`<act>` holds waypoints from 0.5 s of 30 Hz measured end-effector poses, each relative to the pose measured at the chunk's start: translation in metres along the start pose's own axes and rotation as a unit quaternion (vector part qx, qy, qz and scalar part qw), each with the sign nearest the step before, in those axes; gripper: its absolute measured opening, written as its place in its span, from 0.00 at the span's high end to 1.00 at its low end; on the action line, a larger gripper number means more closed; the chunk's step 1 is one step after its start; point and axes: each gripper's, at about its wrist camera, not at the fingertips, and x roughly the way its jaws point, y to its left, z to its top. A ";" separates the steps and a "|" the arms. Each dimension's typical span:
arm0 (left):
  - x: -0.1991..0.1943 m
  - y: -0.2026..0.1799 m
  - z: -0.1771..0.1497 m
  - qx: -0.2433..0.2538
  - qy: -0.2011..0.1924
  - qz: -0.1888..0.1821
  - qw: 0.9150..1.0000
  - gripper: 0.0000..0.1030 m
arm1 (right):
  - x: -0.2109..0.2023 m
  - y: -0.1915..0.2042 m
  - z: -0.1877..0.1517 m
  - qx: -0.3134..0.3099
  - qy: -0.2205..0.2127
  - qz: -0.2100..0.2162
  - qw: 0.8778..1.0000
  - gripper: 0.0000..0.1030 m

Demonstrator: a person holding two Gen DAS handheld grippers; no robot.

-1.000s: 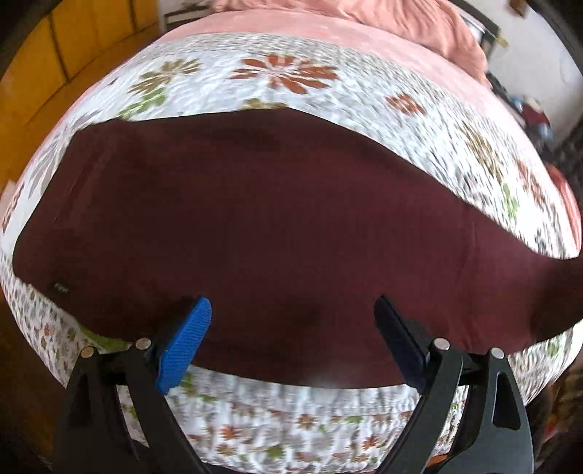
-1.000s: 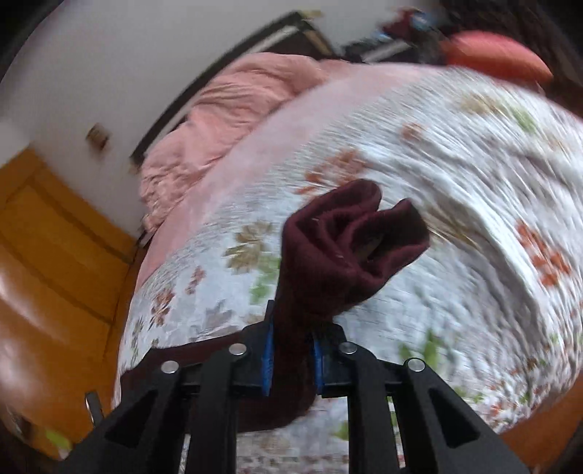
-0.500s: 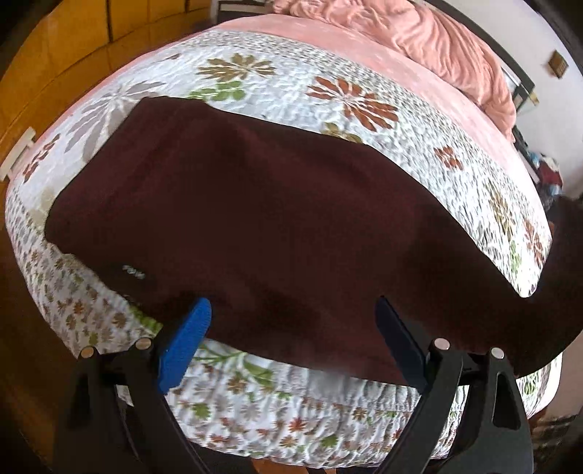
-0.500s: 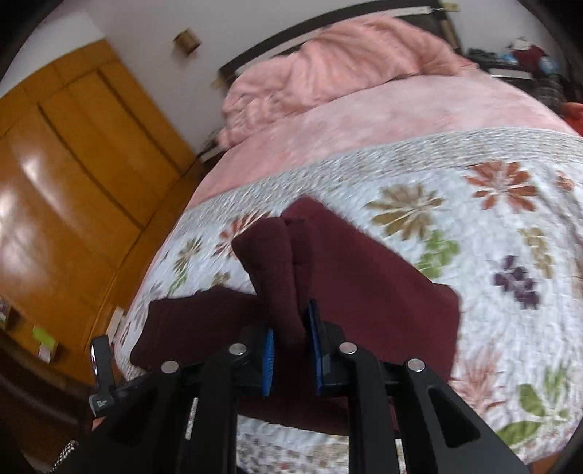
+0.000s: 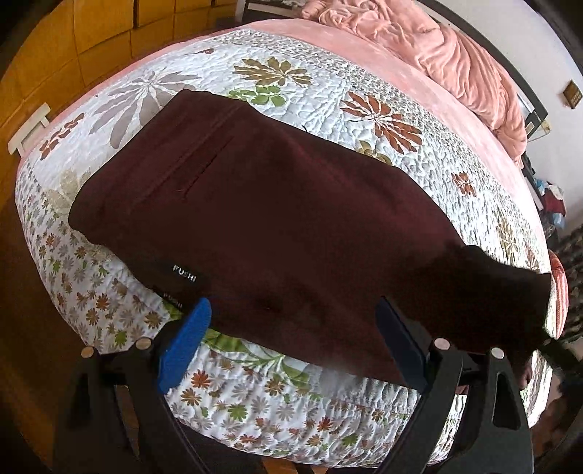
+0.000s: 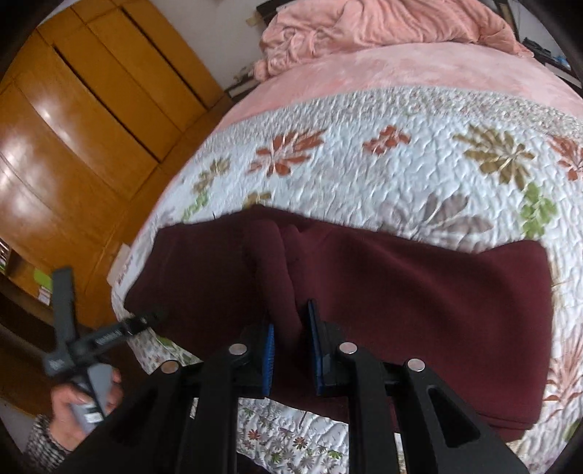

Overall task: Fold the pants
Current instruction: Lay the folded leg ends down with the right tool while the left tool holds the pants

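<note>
Dark maroon pants (image 5: 277, 218) lie spread across the flowered quilt (image 5: 364, 120) at the foot of the bed, waistband with a "PUSHI" label near the front edge. My left gripper (image 5: 291, 328) is open and empty, its blue pads either side of the pants' near edge. In the right wrist view the pants (image 6: 419, 291) lie folded over on themselves. My right gripper (image 6: 289, 342) is shut on a bunched fold of the pants and holds it just above the lower layer. The left gripper also shows in the right wrist view (image 6: 109, 331), held in a hand.
A pink sheet and rumpled pink blanket (image 6: 364, 29) cover the far half of the bed. Wooden wardrobe doors (image 6: 73, 127) stand to the left. The bed's front edge (image 5: 291, 419) drops off just under the grippers. Clutter sits at the far right (image 5: 550, 197).
My right gripper has carried the pant leg ends leftward over the pants and lowered them, so the fabric now lies doubled. The left gripper has shifted back and left, staying open.
</note>
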 end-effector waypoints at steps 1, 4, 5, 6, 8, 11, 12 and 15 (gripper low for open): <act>0.000 0.000 0.000 0.000 0.001 0.000 1.000 0.12 | 0.006 0.000 -0.004 0.000 0.007 0.005 1.000 0.84; 0.001 -0.001 0.000 0.000 0.003 -0.001 1.000 0.12 | 0.017 0.003 -0.012 -0.013 0.015 0.005 1.000 0.84; 0.001 -0.002 0.000 0.000 0.002 -0.001 1.000 0.12 | 0.019 0.004 -0.013 -0.018 0.014 0.004 1.000 0.84; 0.001 -0.003 0.000 0.000 0.002 -0.003 1.000 0.12 | 0.022 0.005 -0.014 -0.021 0.013 0.006 1.000 0.84; 0.001 -0.008 0.001 0.001 0.002 -0.008 1.000 0.12 | 0.033 0.008 -0.016 -0.027 0.025 0.006 0.999 0.84; -0.002 -0.018 0.002 0.011 0.000 -0.016 1.000 0.12 | 0.055 0.011 -0.026 -0.053 0.070 -0.023 0.996 0.83; -0.003 -0.022 0.002 0.017 -0.002 -0.018 1.000 0.12 | 0.061 0.011 -0.031 -0.064 0.081 -0.034 0.994 0.79; -0.005 -0.036 0.005 0.037 -0.002 -0.025 0.999 0.12 | 0.057 0.012 -0.036 -0.076 0.074 -0.013 0.994 0.55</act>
